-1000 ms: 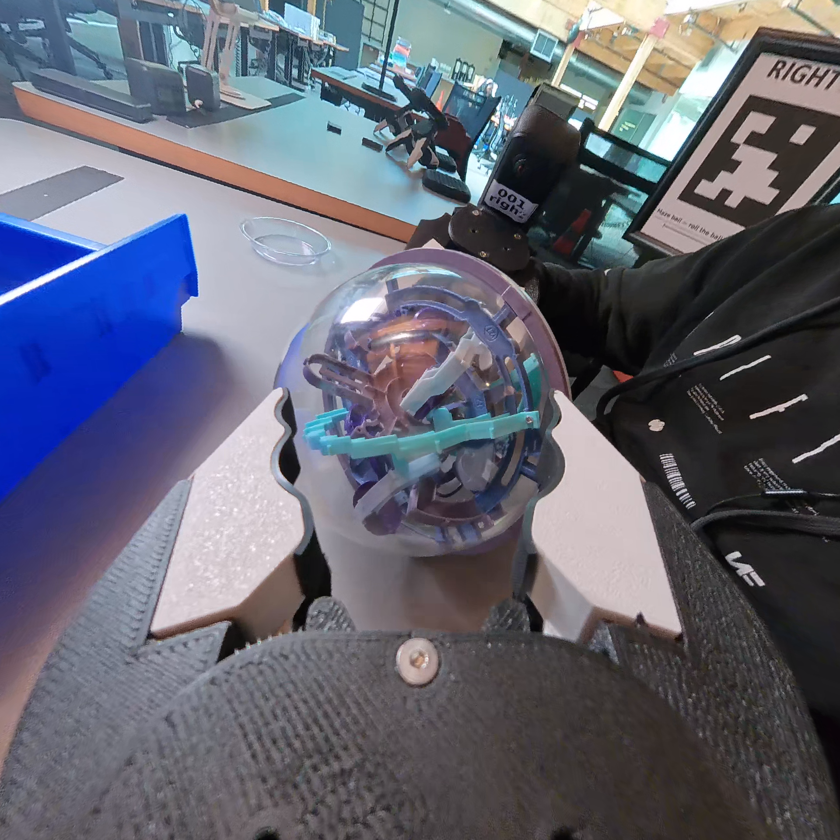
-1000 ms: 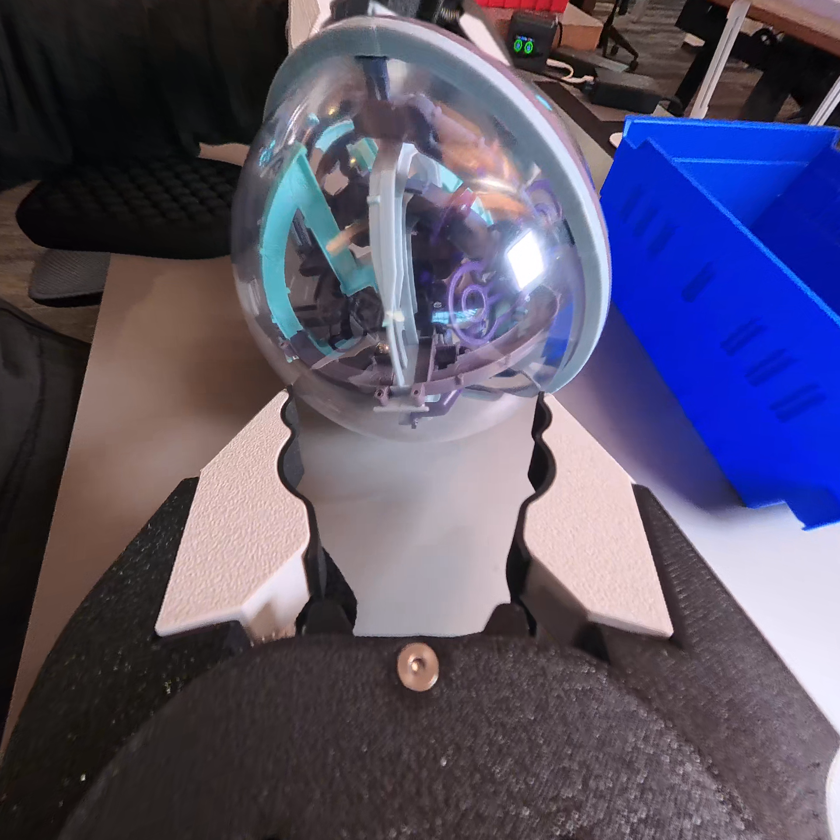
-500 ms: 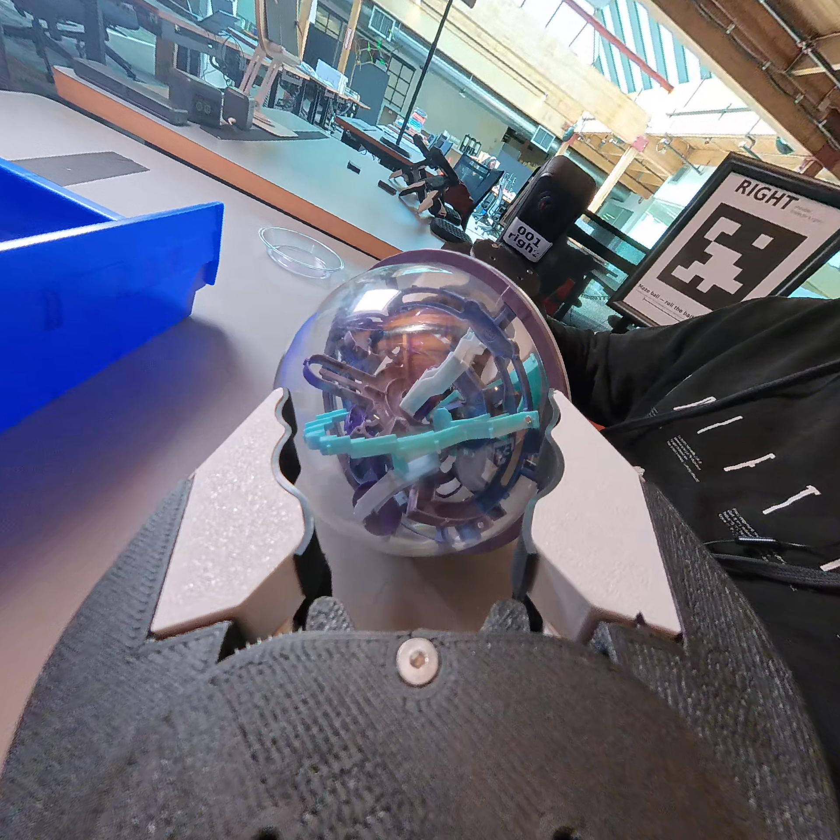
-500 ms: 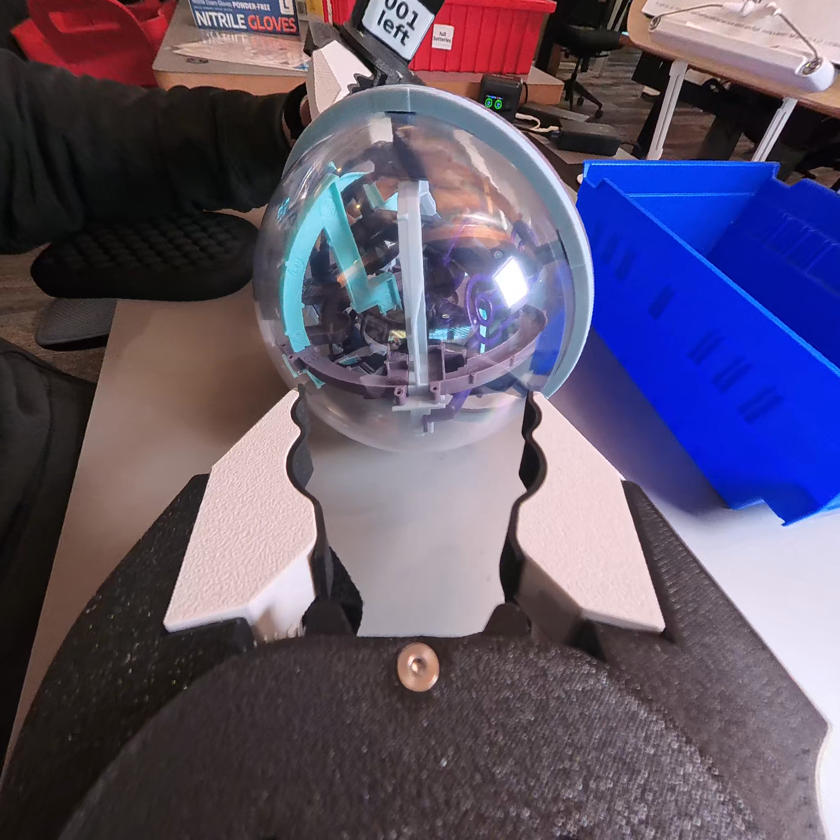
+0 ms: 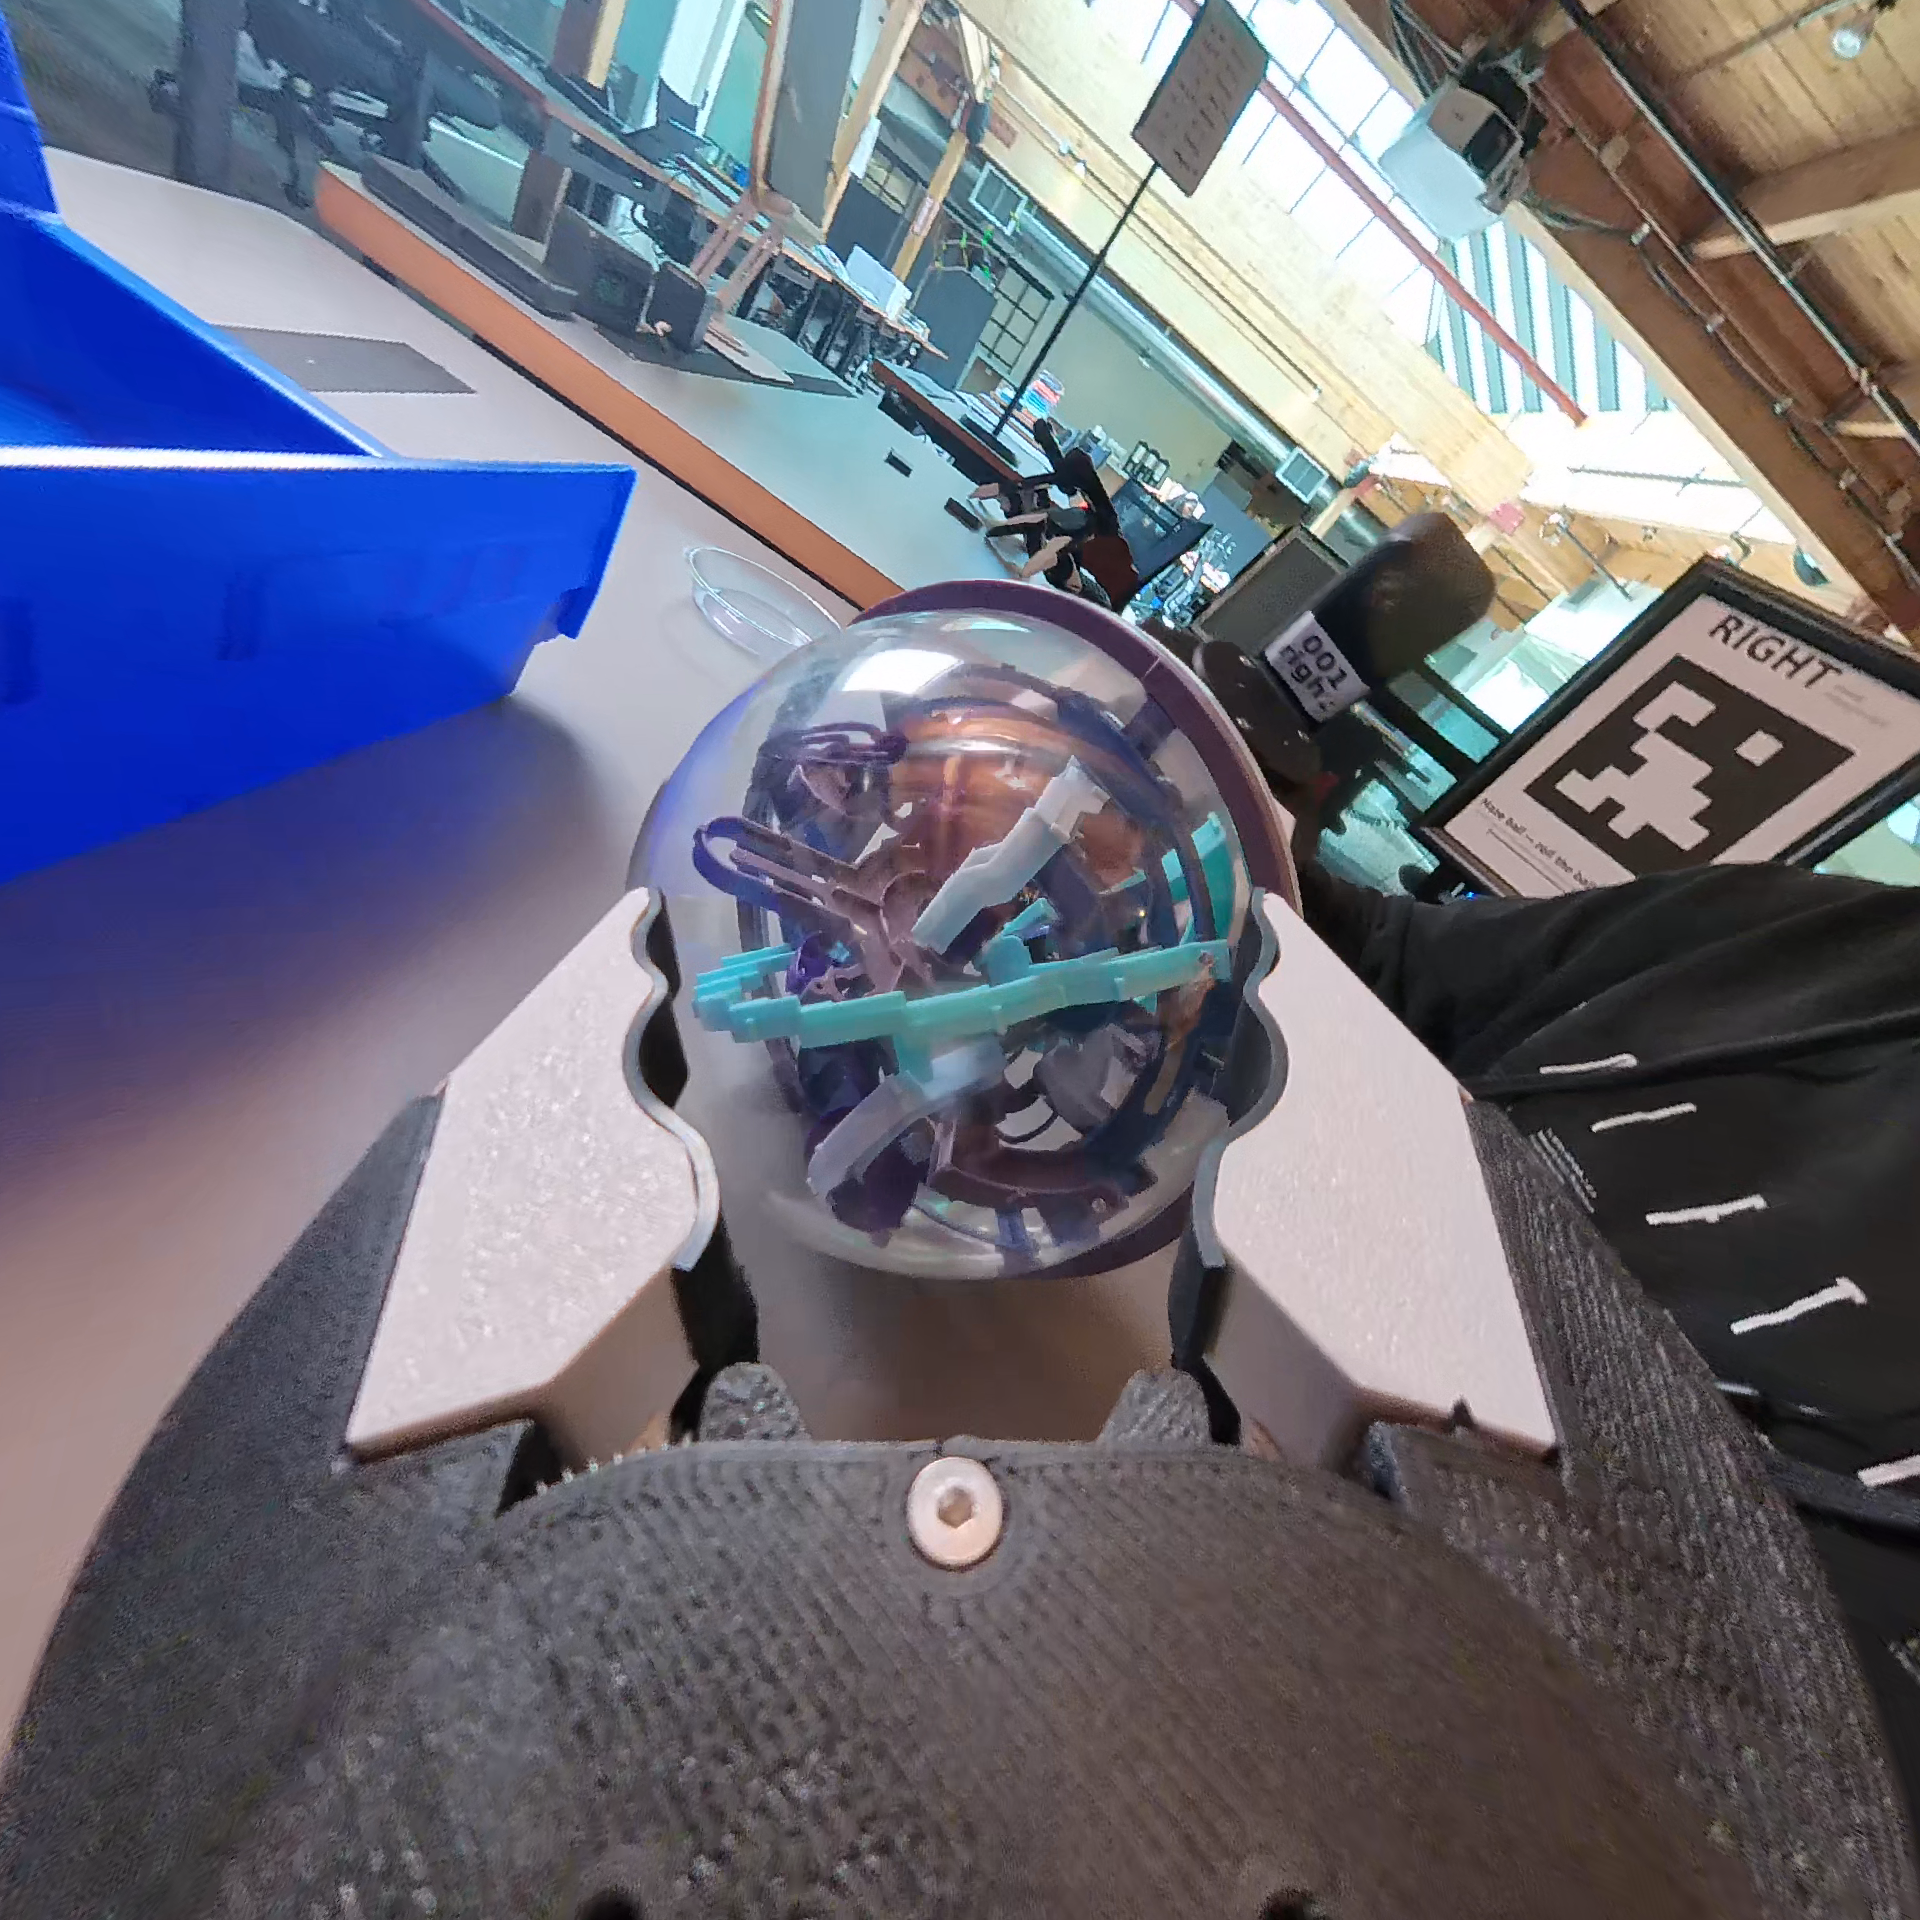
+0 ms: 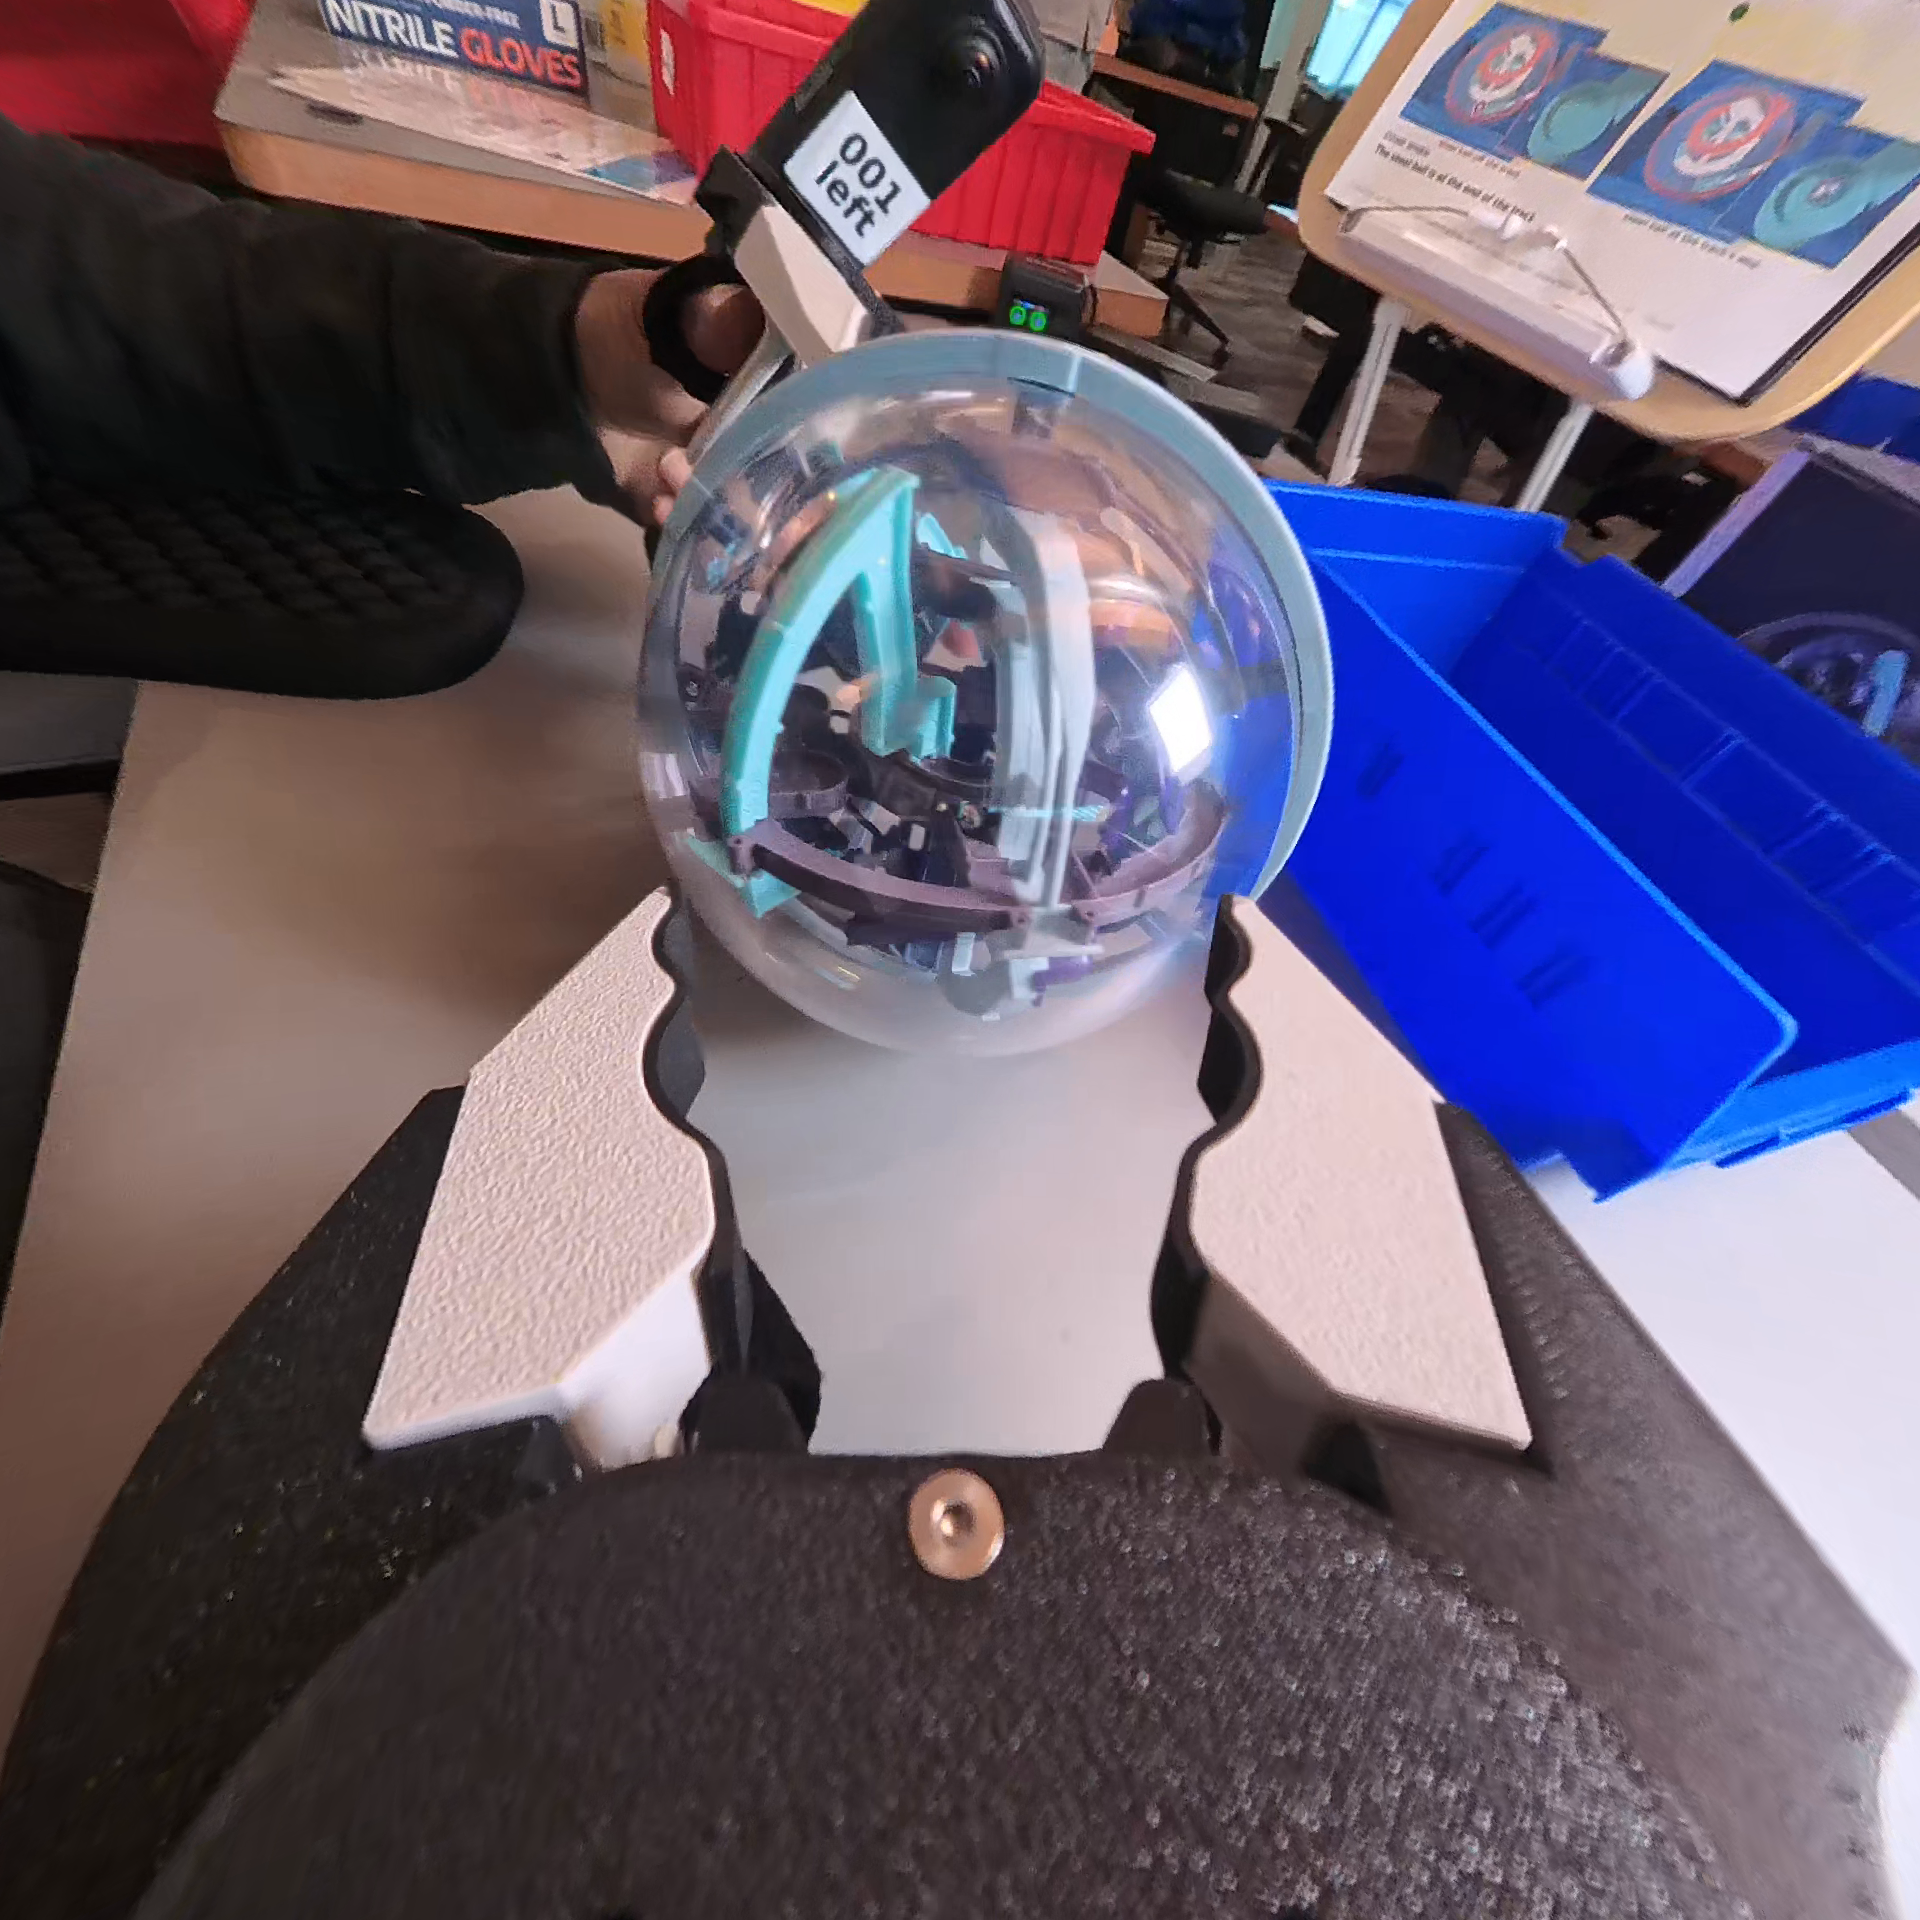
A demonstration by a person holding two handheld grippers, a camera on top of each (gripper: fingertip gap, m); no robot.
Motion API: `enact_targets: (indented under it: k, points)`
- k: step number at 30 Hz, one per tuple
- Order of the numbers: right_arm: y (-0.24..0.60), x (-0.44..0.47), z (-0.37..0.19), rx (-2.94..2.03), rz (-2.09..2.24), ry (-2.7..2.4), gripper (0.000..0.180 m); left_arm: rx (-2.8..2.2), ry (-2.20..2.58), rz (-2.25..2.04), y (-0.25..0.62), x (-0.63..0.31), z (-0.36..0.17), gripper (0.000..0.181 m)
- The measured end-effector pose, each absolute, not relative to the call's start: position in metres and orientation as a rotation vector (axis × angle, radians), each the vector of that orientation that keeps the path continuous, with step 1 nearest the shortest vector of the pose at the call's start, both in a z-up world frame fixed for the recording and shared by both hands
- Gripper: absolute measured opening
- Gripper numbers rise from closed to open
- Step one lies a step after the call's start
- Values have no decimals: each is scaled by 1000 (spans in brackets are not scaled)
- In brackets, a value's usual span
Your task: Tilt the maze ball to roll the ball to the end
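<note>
Long workbenches, timber roof beams and bright windows fill the hall behind the pale tabletop. Taking the maze ball as the landmark: it is a clear sphere with teal, grey and purple tracks inside and a rim band round its middle, and it sits raised off the tabletop between two grippers that meet it from opposite sides.

The left gripper is clamped on the ball, its white fingers pressed against either flank of the near half. Beyond the ball in this view the right gripper's black camera housing with a white label shows. To the ball's left stands a blue bin, and a small clear dish lies on the tabletop just behind the ball. To its right are a dark sleeve and a framed sign with a black-and-white marker.

In the right wrist view the right gripper has its fingertips against the lower sides of the maze ball, gripping it at the tips. Behind the ball a hand holds the left gripper's handle. The blue bin is just right of the ball; a red bin and a stand with printed sheets lie farther back. The small ball inside the maze cannot be made out.
</note>
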State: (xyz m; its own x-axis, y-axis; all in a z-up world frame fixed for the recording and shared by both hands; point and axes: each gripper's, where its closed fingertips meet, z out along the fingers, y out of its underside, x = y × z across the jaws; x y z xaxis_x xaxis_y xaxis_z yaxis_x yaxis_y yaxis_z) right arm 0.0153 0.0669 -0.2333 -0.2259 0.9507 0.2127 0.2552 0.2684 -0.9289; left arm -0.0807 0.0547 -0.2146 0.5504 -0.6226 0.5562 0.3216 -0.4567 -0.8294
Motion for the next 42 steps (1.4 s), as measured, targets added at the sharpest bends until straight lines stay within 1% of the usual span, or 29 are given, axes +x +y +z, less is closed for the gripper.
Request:
enact_targets:
  k: [9,15,17,19,20,24,25,26,27,32,36,42]
  points:
    - [52,2,-234,-1137,776,-1586,109,-1730,131,-1083,54,-82,-216,107]
    - [56,2,-232,-1107,797,-1632,106,-1755,124,-1056,44,-77,-220,106]
    - [57,3,-232,-1083,805,-1665,105,-1766,186,-1034,39,-78,-220,101]
    - [57,3,-232,-1064,818,-1686,99,-1734,285,-1020,33,-81,-213,98]
    - [57,3,-231,-1054,829,-1696,96,-1709,335,-1010,31,-83,-208,102]
    - [56,0,-233,-1027,836,-1755,95,-1688,562,-897,38,-89,-198,115]
    - [55,-2,-234,-1019,841,-1764,94,-1726,654,-858,39,-86,-205,116]
    - [55,-4,-235,-1017,850,-1770,93,-1787,718,-805,43,-85,-215,126]
    - [54,-5,-236,-1021,860,-1774,93,-1813,752,-799,45,-82,-218,130]
    - [55,-9,-247,-1046,894,-1774,95,-1851,821,-697,49,-61,-216,129]
    - [61,-8,-250,-1091,942,-1758,97,-1918,780,-615,54,-54,-215,129]
    - [66,-6,-252,-1142,1039,-1737,104,-2023,663,-665,64,-50,-216,129]
